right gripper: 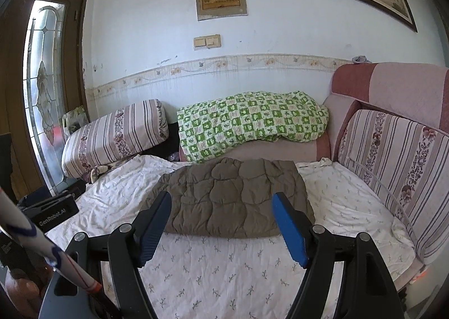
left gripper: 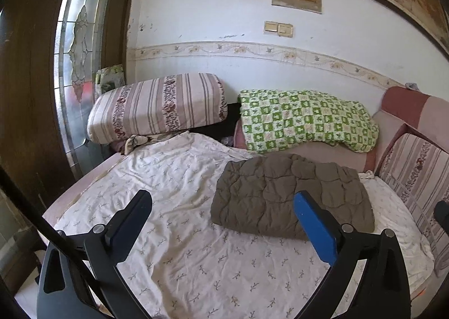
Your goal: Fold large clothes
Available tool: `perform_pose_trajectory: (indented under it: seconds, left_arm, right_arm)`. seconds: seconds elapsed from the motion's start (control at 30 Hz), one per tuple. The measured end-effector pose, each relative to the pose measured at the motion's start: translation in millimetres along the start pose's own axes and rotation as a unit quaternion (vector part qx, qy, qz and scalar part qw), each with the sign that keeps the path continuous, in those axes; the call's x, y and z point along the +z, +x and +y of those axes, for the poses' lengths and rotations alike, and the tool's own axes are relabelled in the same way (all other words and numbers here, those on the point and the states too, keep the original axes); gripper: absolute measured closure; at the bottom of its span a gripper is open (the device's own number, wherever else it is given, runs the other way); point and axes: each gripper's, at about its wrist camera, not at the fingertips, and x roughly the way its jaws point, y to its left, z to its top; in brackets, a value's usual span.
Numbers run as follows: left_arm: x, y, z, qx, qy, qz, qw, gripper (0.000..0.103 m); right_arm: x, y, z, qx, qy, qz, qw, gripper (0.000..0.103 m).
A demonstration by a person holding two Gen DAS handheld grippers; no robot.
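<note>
We see the folded brown quilted jacket point(left gripper: 291, 195) point(right gripper: 233, 198) lying flat on the white sheet point(left gripper: 168, 248), just in front of the green checked blanket point(left gripper: 306, 119). Left gripper point(left gripper: 221, 204) gapes wide, nothing in it, short of the jacket. Right gripper point(right gripper: 221, 204) is also spread and empty, hovering at the jacket's near edge.

The left gripper point(left gripper: 223, 202) has its two fingers spread very wide apart, and nothing is between them. The right gripper point(right gripper: 221, 205) has its fingers apart too, a bit less wide, and it holds nothing. Both point forward and tip a little downward, and neither one touches anything.
</note>
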Motion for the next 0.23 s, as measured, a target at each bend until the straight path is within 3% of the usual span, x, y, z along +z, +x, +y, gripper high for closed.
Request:
perform_pose_trajectory:
  seconds: [0.23]
  left_arm:
    - [-2.1, 4.0, -4.9, -0.009, 0.010, -0.002, 0.9999, 0.002]
  right_arm:
    - [-4.8, 11.5, -5.6, -0.001, 0.010, 0.014, 1.000, 0.024]
